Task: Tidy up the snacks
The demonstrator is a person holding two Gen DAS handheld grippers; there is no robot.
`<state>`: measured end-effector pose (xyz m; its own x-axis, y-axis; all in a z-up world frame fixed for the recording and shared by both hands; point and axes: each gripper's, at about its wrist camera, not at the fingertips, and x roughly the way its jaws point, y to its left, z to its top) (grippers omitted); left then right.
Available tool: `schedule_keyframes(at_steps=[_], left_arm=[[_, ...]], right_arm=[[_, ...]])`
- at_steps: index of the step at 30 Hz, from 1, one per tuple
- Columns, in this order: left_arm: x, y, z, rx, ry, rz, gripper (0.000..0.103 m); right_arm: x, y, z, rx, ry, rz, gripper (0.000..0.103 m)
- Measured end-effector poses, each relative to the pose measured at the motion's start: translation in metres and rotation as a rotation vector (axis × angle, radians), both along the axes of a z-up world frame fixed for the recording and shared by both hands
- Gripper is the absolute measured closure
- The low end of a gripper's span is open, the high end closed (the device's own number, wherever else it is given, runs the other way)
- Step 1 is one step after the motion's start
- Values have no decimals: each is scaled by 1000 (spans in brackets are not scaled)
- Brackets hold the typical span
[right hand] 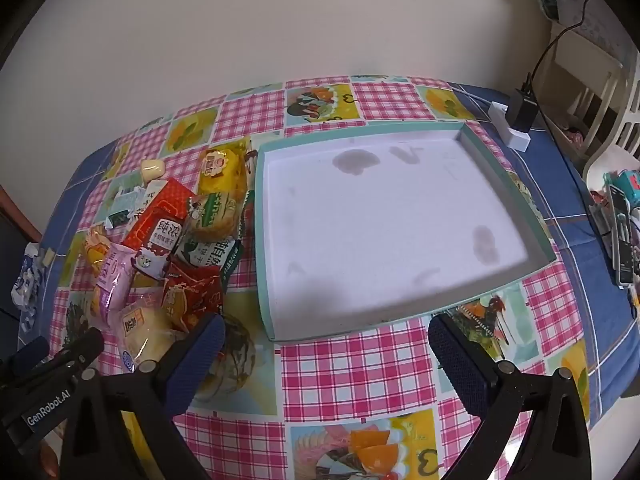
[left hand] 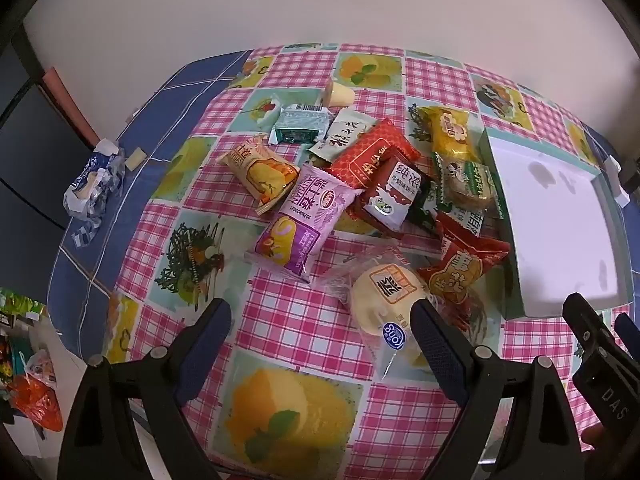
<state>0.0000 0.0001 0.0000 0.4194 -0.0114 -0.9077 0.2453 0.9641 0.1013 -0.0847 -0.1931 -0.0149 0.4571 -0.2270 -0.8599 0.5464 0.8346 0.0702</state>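
Nothing sorted yet: we had the tray [right hand: 400, 220] bare, the snack pile [left hand: 360, 184] beside it untouched, left gripper [left hand: 322, 326] and right gripper [right hand: 326, 342] both spread wide, holding nothing.

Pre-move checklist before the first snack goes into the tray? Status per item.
1. Left gripper open, nothing between its fingers: ok.
2. Right gripper open and empty: ok.
3. Tray empty, room for snacks: ok; faint stains on its floor.
4. Snack pile beside the tray, none inside yet: ok.
5. Nearest snack, the pale bun, lies against the left gripper's right finger, not between the fingers: not ok.
6. Snacks overlap; clean single pick: cannot tell.
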Motion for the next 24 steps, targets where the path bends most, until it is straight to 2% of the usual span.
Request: schedule_keyframes(at_steps=[24], left_arm=[[2,3,-2,-1,15,11,12]], right_arm=[[0,0,0,-3,6,0,0]])
